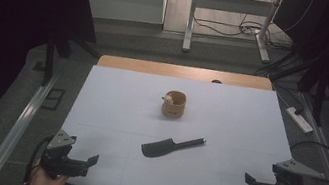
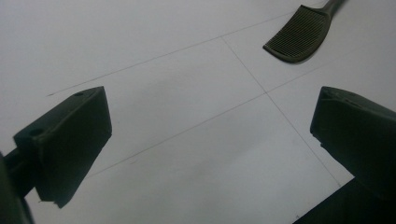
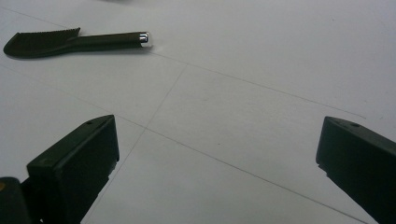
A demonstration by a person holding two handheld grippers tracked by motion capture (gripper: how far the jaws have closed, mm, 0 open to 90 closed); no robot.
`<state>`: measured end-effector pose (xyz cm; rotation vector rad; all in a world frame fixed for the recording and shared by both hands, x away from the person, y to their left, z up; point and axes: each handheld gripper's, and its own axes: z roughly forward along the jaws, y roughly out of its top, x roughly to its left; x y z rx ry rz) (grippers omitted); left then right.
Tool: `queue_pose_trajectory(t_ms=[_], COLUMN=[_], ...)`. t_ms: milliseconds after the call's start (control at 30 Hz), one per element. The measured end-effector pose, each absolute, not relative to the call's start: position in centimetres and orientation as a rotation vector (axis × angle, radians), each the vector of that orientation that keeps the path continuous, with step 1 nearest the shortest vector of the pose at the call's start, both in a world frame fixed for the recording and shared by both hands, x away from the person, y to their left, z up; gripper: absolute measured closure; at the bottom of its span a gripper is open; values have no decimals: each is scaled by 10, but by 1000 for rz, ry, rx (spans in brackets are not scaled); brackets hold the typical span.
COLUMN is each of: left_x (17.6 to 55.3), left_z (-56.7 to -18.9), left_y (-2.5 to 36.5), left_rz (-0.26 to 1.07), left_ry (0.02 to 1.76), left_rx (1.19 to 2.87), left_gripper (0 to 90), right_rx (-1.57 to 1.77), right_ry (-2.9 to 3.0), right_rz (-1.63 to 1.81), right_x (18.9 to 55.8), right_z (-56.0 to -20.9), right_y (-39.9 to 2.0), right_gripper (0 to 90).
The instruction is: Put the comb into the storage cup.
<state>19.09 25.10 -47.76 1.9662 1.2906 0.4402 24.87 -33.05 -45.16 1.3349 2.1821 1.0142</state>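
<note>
On the table (image 1: 105,163) lay one dark spatula (image 1: 171,147), its slotted blade at one end and a single silver-tipped handle at the other. One round wooden cup (image 1: 175,105) stood farther back, and one small pale object (image 1: 168,99) sat at its rim, perhaps a figurine, too small to tell. Two grippers were counted: one left gripper (image 1: 84,164) and one right gripper (image 1: 252,184), each with two black jaws standing apart. Two hands held them.

A dark, flat spatula (image 1: 171,147) lay on the white tabletop (image 1: 113,114), handle angled toward the far right.
</note>
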Motion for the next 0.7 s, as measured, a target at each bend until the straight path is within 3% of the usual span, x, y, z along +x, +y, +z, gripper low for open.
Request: queue_pose_trajectory(t_ms=[700], left_x=[190], left_z=[-478], left_y=[245], left_rz=[458], left_ry=[1250], left_rx=[2018], left_gripper=[3], right_rx=[1325], right_ry=[2226], right_rz=[1011], right_x=[251], right_z=[-453], right_y=[-329], right_gripper=[0])
